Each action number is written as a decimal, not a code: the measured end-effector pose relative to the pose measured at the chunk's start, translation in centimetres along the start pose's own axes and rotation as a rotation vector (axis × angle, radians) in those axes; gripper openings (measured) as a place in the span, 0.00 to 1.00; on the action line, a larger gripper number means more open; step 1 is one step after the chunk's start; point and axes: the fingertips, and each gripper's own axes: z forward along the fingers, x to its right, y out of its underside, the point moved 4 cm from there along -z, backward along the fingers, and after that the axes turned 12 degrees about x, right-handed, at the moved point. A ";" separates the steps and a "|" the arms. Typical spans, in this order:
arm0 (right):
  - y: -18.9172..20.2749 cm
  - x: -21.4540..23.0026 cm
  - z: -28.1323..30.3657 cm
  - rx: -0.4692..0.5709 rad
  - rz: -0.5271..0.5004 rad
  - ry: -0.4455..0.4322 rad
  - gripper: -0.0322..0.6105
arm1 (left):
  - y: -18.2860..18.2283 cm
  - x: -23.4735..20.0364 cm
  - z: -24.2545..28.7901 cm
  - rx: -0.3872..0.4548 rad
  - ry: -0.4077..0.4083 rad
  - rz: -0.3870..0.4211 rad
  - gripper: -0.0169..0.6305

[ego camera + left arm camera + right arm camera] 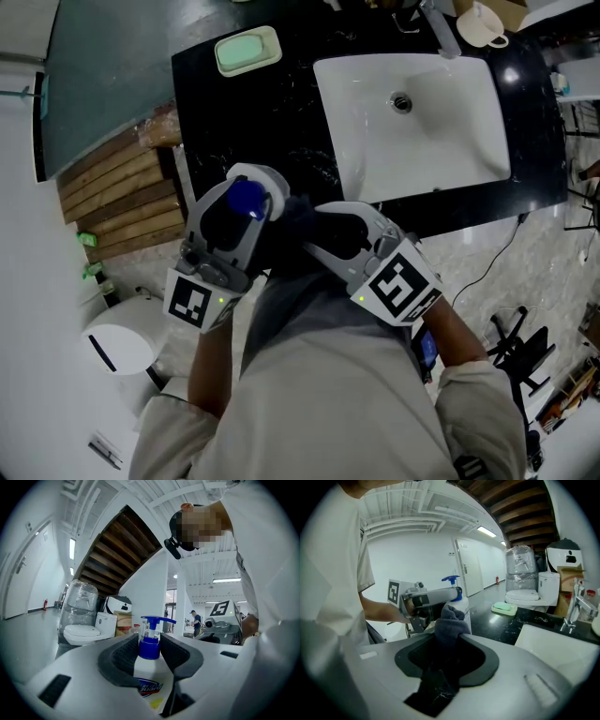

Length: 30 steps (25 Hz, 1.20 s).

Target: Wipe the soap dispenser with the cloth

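The soap dispenser (151,645), a white bottle with a blue pump, stands upright between the pads of my left gripper (150,654), which is shut on its body. In the head view its blue top (246,198) shows above the left gripper (255,187), in front of the counter edge. My right gripper (447,638) is shut on a dark grey cloth (451,619). The bunched end of the cloth sticks out past the fingertips and lies against the side of the dispenser (459,603). Both grippers sit close together, the right gripper (323,227) just right of the left.
A black counter (234,112) holds a white sink (441,131) with a faucet (572,607) and a green soap dish (247,51). A white cup (481,25) stands at the back. A toilet (122,342) and wooden slats (117,192) are on the left.
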 end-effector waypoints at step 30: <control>-3.3 0.8 -2.0 0.146 0.010 0.059 0.26 | 0.0 0.3 0.1 -0.027 -0.120 0.028 0.23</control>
